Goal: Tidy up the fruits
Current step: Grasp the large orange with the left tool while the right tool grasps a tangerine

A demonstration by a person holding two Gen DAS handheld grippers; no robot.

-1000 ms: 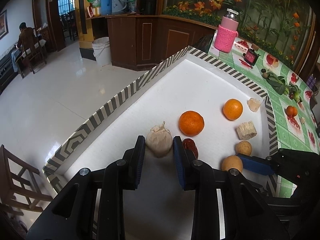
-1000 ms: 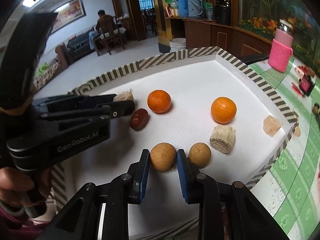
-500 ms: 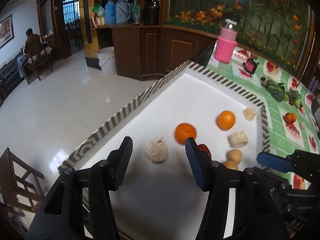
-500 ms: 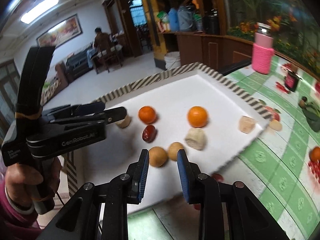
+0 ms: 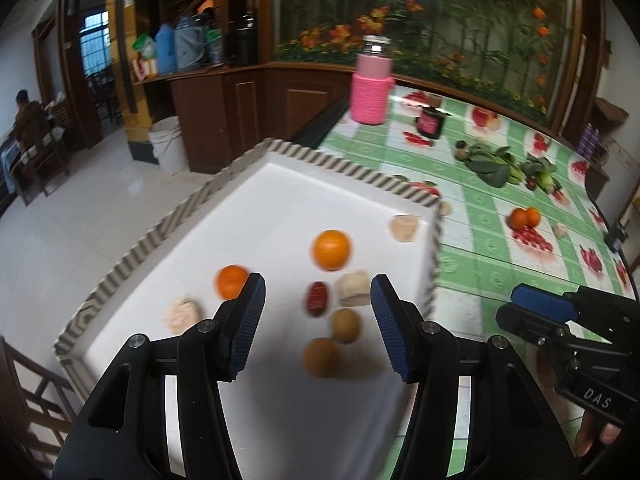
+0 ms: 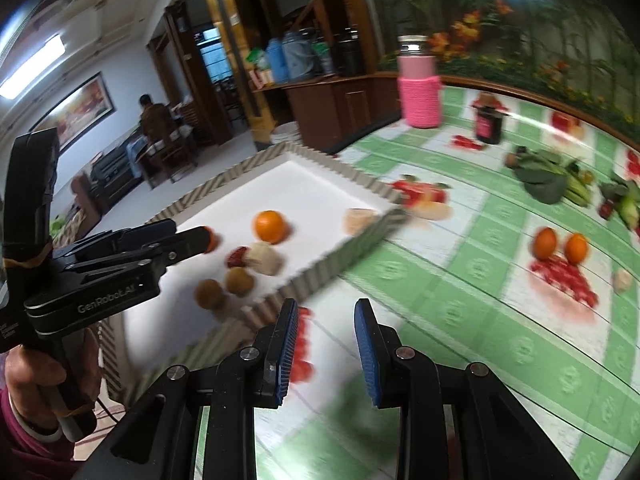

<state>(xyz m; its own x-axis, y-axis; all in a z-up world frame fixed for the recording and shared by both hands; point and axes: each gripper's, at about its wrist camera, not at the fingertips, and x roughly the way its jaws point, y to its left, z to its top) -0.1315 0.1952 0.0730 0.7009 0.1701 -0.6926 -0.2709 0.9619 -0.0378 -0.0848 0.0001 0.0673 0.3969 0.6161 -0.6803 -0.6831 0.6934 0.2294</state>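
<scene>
Both grippers [image 5: 318, 326] [image 6: 326, 346] back, tilted downward

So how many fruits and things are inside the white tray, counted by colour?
Orange: 2
Brown and round: 2
Dark red: 1
Pale beige lumps: 3
Total: 8
</scene>
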